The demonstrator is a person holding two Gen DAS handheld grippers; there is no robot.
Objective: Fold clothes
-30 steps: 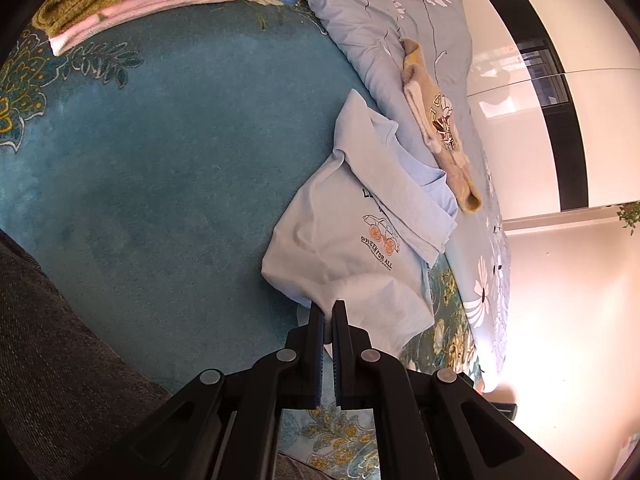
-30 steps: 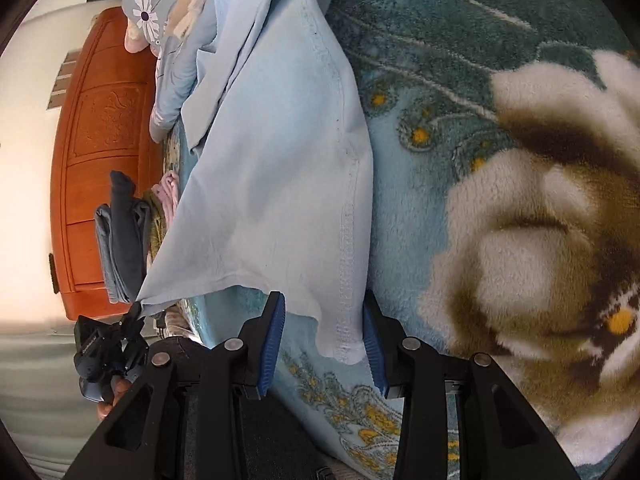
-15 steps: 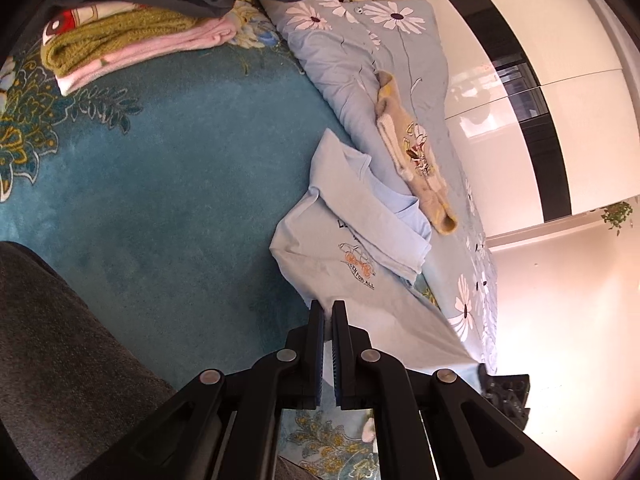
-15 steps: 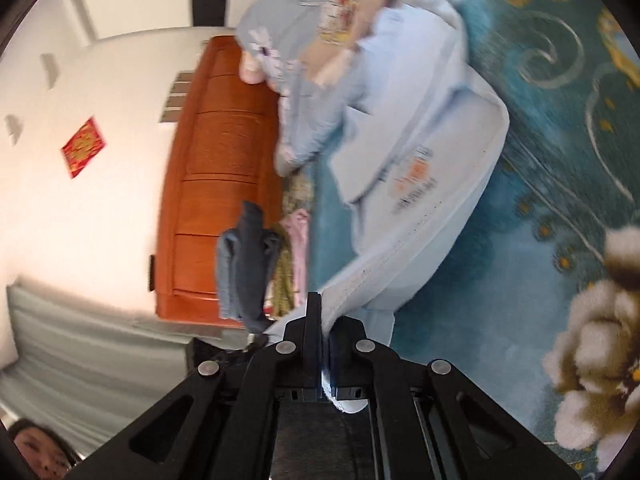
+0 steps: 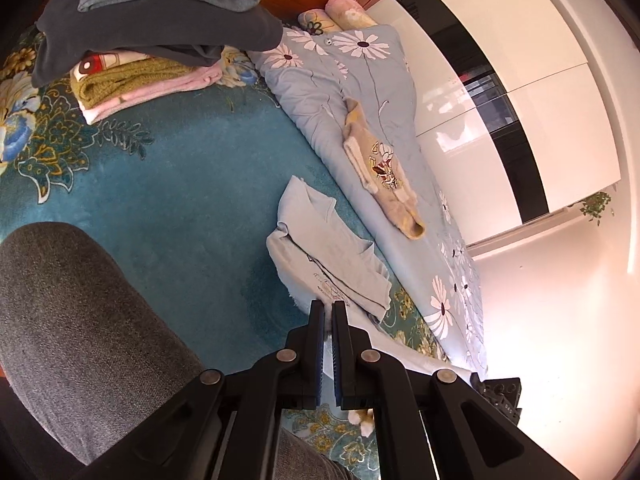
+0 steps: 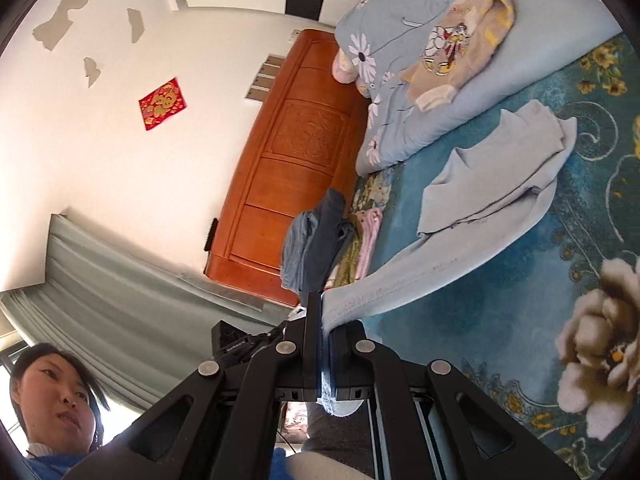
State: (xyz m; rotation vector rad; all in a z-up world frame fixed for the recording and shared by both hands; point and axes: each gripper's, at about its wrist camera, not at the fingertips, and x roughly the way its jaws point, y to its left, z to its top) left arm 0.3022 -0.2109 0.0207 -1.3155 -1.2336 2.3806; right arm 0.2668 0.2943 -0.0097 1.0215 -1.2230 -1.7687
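Light-blue shirt [image 5: 332, 256] lay partly folded on the teal floral blanket [image 5: 180, 184], just beside the daisy-print quilt [image 5: 360, 92], with its sleeves already turned in over the body. A beige cartoon garment [image 5: 380, 172] rested on the quilt, above the shirt. A stack of folded clothes [image 5: 152, 40] stood farther from the quilt, near the wooden headboard [image 6: 296, 160].

The hem end of the shirt was raised off the blanket, away from the quilt. The right gripper [image 6: 326, 320] was clamped on one hem corner, with cloth visibly pinched between its blue pads and a tuft hanging below them. The left gripper [image 5: 327, 312] stood with its fingers drawn narrow, only a slim gap between them; pale fabric appeared in that gap, so it probably held the other hem corner, though the contact itself was not clearly shown.

The fabric sagged in a smooth curve between grip and blanket, which suggested a light, soft, limp knit, neither fragile nor slippery. Such cloth keeps no shape of its own. It was judged best held at both hem corners, on the stitched edge, and kept taut between them while the hem was carried toward the collar.
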